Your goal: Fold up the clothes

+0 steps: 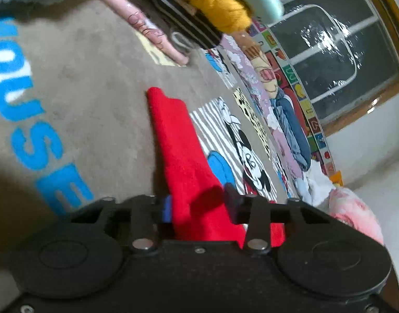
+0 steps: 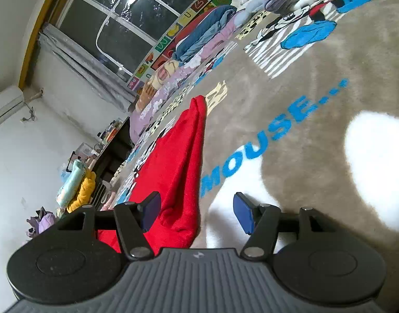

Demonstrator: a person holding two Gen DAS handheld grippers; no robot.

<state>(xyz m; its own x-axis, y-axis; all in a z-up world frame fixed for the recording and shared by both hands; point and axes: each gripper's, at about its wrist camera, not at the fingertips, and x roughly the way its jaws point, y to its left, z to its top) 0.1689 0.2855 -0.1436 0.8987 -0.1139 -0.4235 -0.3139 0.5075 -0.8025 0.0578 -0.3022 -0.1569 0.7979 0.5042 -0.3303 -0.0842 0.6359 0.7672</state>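
Observation:
A red garment [image 1: 181,151] lies folded into a long narrow strip on the beige Mickey Mouse carpet [image 1: 95,99]. In the left wrist view its near end runs between the fingers of my left gripper [image 1: 199,206], whose jaws stand apart around the cloth without pinching it. In the right wrist view the same red garment [image 2: 173,167] stretches away from my right gripper [image 2: 197,212]. The right jaws are wide open; the cloth lies by the left finger [image 2: 150,210], and the gap mostly holds bare carpet.
A pile of clothes, yellow [image 1: 220,2], striped and pink, sits at the carpet's far end. More folded clothes and a blue garment [image 2: 204,31] line the alphabet mat [image 2: 173,44] under the window [image 2: 126,20]. A pink bundle [image 1: 356,214] lies to the right.

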